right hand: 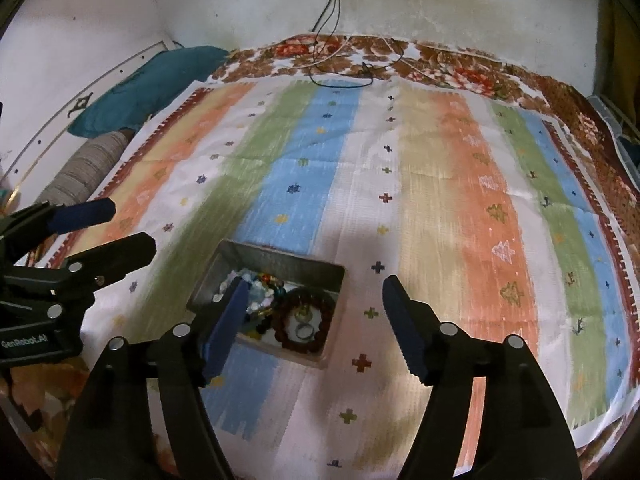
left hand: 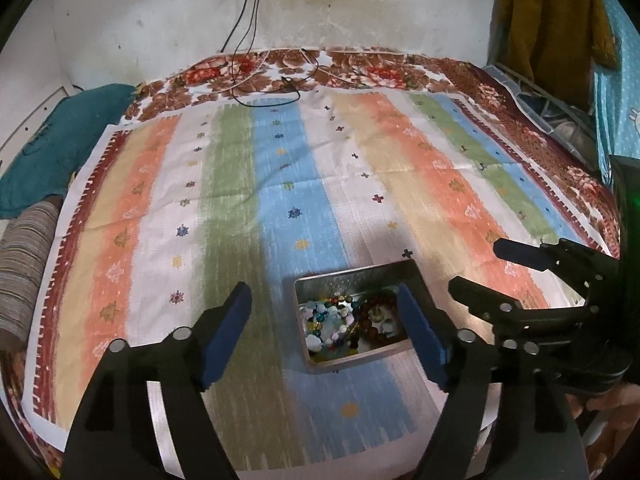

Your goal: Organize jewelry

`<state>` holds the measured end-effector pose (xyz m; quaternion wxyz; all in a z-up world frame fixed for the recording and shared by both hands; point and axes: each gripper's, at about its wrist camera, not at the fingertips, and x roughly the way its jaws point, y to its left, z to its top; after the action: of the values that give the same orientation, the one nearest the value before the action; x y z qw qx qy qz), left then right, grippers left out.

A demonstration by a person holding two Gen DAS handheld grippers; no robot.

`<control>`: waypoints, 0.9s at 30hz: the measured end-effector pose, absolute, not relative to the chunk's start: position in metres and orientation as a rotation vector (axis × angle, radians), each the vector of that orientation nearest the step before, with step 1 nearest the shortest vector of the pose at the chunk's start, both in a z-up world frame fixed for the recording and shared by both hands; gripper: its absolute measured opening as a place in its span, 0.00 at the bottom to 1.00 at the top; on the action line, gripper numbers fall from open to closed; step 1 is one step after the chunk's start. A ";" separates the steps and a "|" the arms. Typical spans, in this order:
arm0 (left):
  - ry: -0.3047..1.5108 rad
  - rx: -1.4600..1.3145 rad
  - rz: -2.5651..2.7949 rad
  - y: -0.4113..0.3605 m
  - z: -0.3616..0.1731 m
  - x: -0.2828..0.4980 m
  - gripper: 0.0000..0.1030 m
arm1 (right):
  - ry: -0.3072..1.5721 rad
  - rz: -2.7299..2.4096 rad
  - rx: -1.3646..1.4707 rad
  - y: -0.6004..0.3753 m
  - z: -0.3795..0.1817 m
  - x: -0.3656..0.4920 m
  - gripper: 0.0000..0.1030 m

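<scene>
A metal tin [left hand: 320,280] [right hand: 288,266] sits on a striped cloth and holds mixed jewelry: pale and coloured glass beads [left hand: 326,322] [right hand: 260,292], a brown bead bracelet [right hand: 304,322] [left hand: 378,314] and a silver ring [right hand: 303,332]. My left gripper [left hand: 324,320] is open and empty, its fingers either side of the tin. My right gripper [right hand: 314,314] is open and empty above the tin's right half. Each gripper shows in the other's view, the right one [left hand: 476,268] and the left one [right hand: 128,224].
The striped cloth [left hand: 280,184] [right hand: 400,184] covers a floral bedspread [left hand: 360,68]. Black and white cables [left hand: 264,80] hang from a wall socket onto the far edge. A teal pillow [left hand: 52,140] and a striped bolster [left hand: 20,272] lie at the left.
</scene>
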<state>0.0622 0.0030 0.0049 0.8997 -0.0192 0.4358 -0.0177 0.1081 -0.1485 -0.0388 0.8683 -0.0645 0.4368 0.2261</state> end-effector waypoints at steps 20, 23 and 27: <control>0.911 -0.060 -0.087 0.001 -0.001 0.038 0.94 | 0.886 0.548 -0.101 -0.171 -0.030 0.084 0.91; 0.902 -0.063 -0.087 0.001 0.000 0.034 0.94 | 0.882 0.563 -0.100 -0.174 -0.028 0.080 0.91; 0.894 -0.067 -0.078 0.002 0.000 0.027 0.94 | 0.876 0.581 -0.107 -0.176 -0.028 0.071 0.91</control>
<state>0.0274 0.0021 0.0004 0.9004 -0.0325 0.4322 -0.0376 0.0713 -0.1762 -0.0275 0.8638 -0.0508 0.4179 0.2770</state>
